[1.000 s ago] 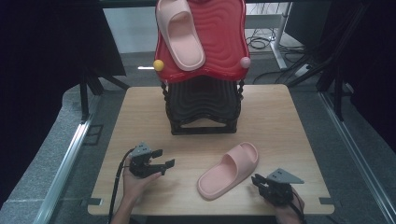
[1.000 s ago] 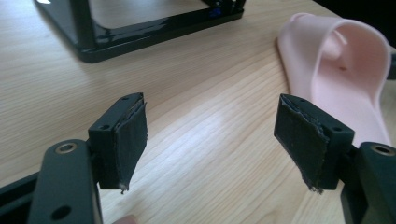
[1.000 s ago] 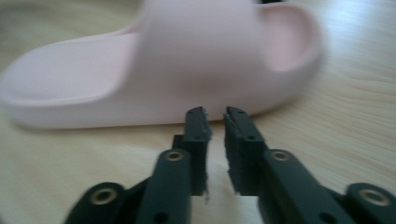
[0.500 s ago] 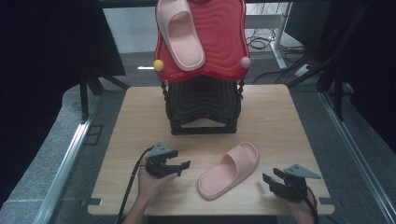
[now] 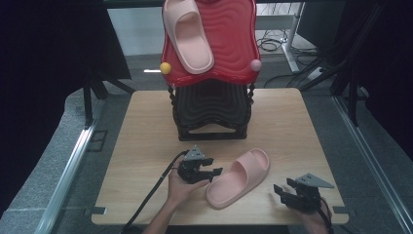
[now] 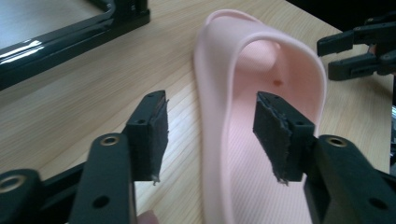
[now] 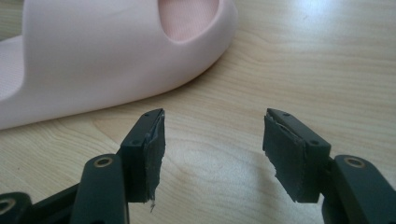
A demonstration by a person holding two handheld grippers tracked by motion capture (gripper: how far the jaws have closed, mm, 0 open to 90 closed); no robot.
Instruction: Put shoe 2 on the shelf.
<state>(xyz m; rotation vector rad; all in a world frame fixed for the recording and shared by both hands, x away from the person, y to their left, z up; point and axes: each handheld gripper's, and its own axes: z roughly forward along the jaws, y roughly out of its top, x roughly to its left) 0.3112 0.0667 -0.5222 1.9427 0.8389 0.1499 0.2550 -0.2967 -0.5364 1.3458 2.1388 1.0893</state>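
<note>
The wooden bench (image 5: 146,146) takes up the middle of the high view. At its far edge, in the upper middle of the picture, stands a black rack (image 5: 212,109) with a red tray (image 5: 234,39) on top. One pink slipper (image 5: 187,36) already lies on that tray, at the upper left of it. The second pink slipper (image 5: 238,178) lies flat on the bench in the lower middle of the picture. The left hand-held gripper (image 5: 214,171) is just beside its heel end, with its jaws wide apart around the slipper's side wall but not squeezing yet. The right hand-held gripper (image 5: 282,192) sits near the lower right corner, also wide and holding nothing. I think the step now is grabbing the second slipper. Next, the left jaws need to close on the wall, then lift it up to the tray.
</note>
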